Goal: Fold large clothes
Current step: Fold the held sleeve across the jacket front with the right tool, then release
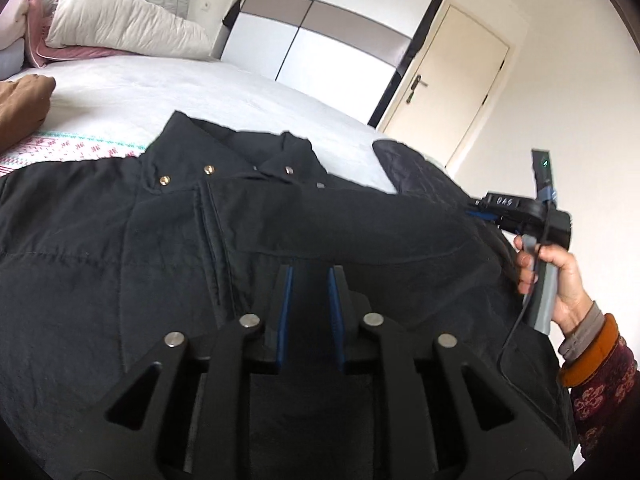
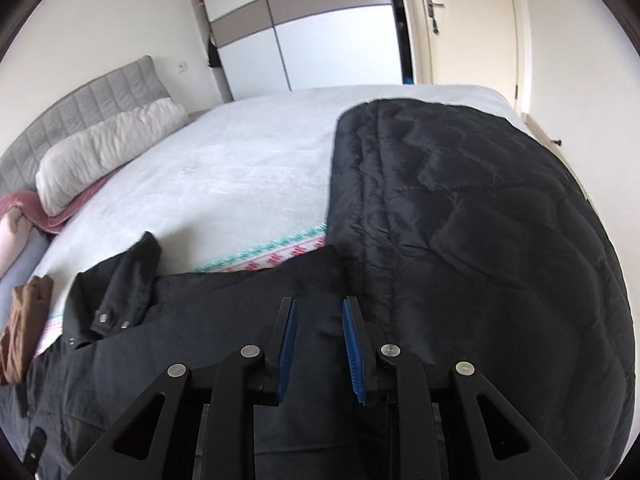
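Observation:
A large black jacket (image 1: 120, 240) lies spread on the bed, with its collar and brass snaps (image 1: 208, 169) facing the far side. One part is turned over, so its quilted black lining (image 2: 460, 208) shows. My left gripper (image 1: 309, 276) hovers low over the jacket's front. Its blue pads stand a narrow gap apart and no cloth is pinched between them. My right gripper (image 2: 318, 306) is over the smooth cloth beside the quilted flap, open by a small gap, with nothing clamped. The left wrist view shows the right gripper (image 1: 480, 206) at the jacket's right edge, held by a hand (image 1: 560, 276).
The white bed cover (image 2: 240, 168) has a patterned border (image 2: 272, 256). A brown garment (image 2: 24, 328) lies at the left. Pillows (image 2: 104, 152) and a grey headboard (image 2: 80, 100) are at the bed's head. A wardrobe (image 2: 312, 32) and a door (image 1: 452, 80) stand beyond.

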Action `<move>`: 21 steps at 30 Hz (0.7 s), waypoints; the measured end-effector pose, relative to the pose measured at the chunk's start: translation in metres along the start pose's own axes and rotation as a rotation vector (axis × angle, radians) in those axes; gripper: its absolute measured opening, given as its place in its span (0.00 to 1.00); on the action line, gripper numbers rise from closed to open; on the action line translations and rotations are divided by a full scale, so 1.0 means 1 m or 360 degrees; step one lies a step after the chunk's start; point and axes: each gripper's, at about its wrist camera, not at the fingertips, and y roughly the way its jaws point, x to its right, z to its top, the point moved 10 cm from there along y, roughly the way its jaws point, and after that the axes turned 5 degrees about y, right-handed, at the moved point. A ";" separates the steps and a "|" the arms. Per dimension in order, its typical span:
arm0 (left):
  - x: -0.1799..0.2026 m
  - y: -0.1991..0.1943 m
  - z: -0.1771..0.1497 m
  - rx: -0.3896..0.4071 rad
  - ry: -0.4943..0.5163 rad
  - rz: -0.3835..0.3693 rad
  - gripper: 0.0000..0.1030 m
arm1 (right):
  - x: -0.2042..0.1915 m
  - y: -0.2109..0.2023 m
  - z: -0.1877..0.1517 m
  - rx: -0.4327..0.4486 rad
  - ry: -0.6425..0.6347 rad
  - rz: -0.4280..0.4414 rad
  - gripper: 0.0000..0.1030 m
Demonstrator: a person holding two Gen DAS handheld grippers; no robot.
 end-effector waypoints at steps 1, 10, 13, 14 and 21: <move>-0.002 0.009 -0.008 -0.0084 0.0009 0.0038 0.20 | -0.013 -0.006 -0.007 -0.0005 -0.0048 0.0056 0.24; -0.009 0.026 -0.040 -0.0366 0.0046 0.0039 0.20 | 0.003 0.026 -0.083 -0.0166 -0.0285 0.0033 0.11; -0.005 0.017 -0.036 -0.0340 0.0105 0.0077 0.24 | -0.011 0.011 -0.080 -0.0204 -0.0345 -0.0051 0.17; -0.002 0.013 -0.034 -0.0317 0.0143 0.0085 0.35 | -0.019 0.002 -0.080 -0.0214 -0.0350 -0.0031 0.20; 0.003 0.016 -0.047 -0.0439 0.0310 0.0119 0.56 | -0.048 -0.016 -0.123 -0.0342 -0.0598 -0.0007 0.36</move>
